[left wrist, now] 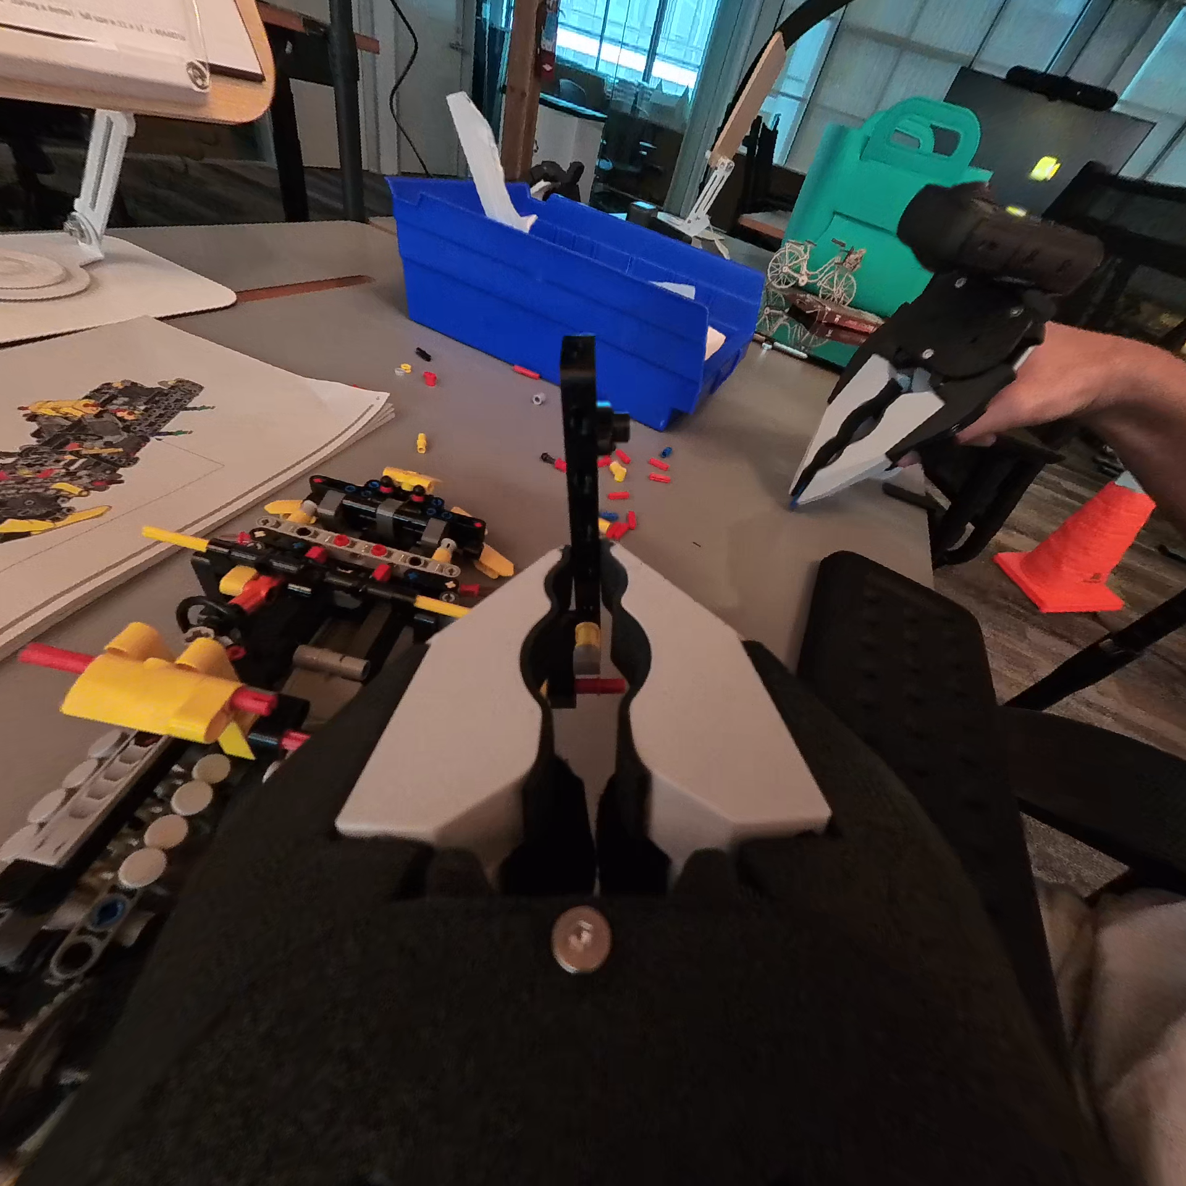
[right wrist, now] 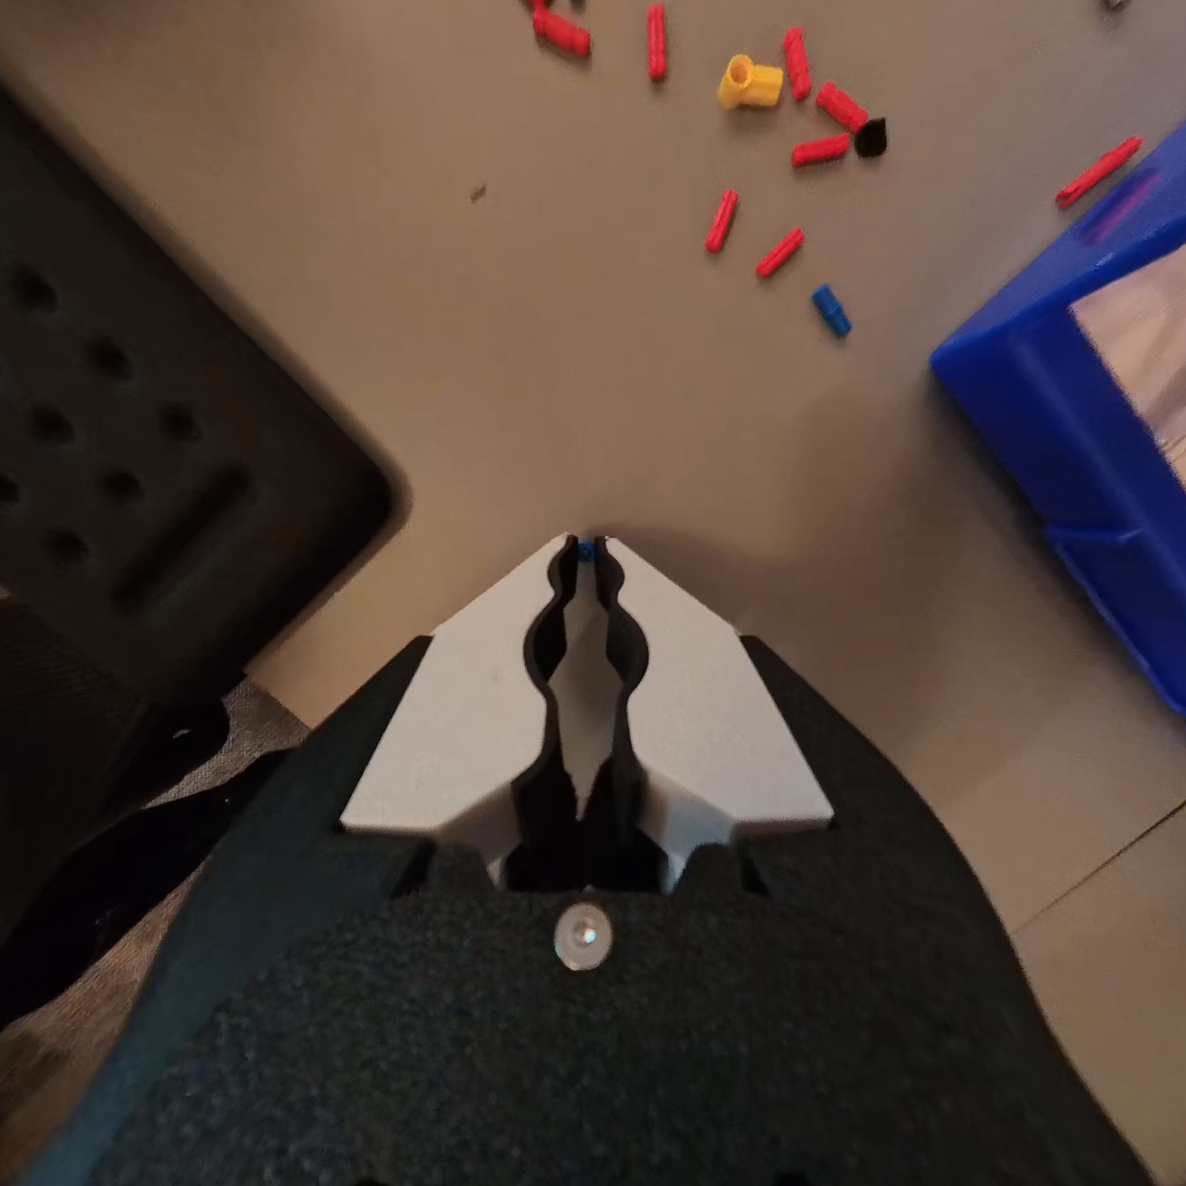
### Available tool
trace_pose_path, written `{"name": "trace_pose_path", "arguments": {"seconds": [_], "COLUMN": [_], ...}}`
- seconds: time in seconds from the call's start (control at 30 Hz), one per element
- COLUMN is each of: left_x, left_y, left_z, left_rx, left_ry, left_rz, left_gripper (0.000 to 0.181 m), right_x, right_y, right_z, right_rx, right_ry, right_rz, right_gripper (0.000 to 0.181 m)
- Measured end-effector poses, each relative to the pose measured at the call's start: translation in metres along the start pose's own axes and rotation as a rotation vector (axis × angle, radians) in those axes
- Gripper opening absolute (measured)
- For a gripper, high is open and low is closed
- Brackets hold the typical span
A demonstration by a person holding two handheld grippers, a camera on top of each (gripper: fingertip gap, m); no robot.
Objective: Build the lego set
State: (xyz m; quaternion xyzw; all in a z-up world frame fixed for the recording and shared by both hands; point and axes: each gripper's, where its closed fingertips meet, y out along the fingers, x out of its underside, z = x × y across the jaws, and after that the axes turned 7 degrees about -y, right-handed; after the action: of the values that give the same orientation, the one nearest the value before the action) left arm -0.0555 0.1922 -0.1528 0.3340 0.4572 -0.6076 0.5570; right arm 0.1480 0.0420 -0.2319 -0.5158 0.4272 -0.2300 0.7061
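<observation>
My left gripper [left wrist: 585, 555] is shut on a long black lego beam [left wrist: 581, 449] that stands upright out of its fingertips, with a black pin near its top and yellow, grey and red bits at its lower end. The part-built black, yellow and red model [left wrist: 334, 552] lies on the table to its left. My right gripper [right wrist: 585, 545] is shut on a small blue pin [right wrist: 585, 552] pinched at the very fingertips, low over the grey table [right wrist: 513, 321]. The right gripper also shows in the left wrist view [left wrist: 799, 497], tips down near the table's right edge, with blue at its tips.
Loose red, yellow and blue pins [right wrist: 780, 250] lie scattered ahead of the right gripper. A blue bin [left wrist: 565, 289] stands at the back; it also shows in the right wrist view [right wrist: 1059, 417]. An instruction booklet [left wrist: 160, 436] lies at the left. A black chair [right wrist: 128, 449] sits beside the table edge.
</observation>
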Motion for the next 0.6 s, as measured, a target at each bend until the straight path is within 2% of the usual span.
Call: {"name": "trace_pose_path", "arguments": {"seconds": [0.07,0.13,0.23,0.33,0.47,0.6], "left_x": [-0.003,-0.009,-0.014,-0.016,-0.016,-0.016], "left_y": [-0.001,-0.003,-0.004,-0.006,-0.007,-0.007], "left_z": [0.002,0.004,0.006,0.007,0.004,0.004], "left_rx": [0.042,0.103,0.183,0.210,0.216,0.224], "left_ry": [-0.061,-0.170,-0.294,-0.337,-0.384,-0.403], "left_rz": [0.019,0.050,0.079,0.099,0.101,0.102], "left_gripper": [0.008,0.007,0.007,0.008,0.007,0.008], "right_x": [-0.023,-0.074,-0.178,-0.243,-0.265,-0.267], "right_y": [-0.006,-0.017,-0.041,-0.048,-0.034,-0.023], "right_z": [-0.003,-0.014,-0.047,-0.066,-0.075,-0.075], "right_rx": [0.038,0.101,0.178,0.277,0.394,0.367], "right_ry": [-0.018,-0.081,-0.139,-0.071,-0.046,-0.006], "right_rz": [0.056,0.197,0.565,0.844,0.921,0.927], "right_gripper": [0.004,0.003,0.004,0.003,0.003,0.003]}}
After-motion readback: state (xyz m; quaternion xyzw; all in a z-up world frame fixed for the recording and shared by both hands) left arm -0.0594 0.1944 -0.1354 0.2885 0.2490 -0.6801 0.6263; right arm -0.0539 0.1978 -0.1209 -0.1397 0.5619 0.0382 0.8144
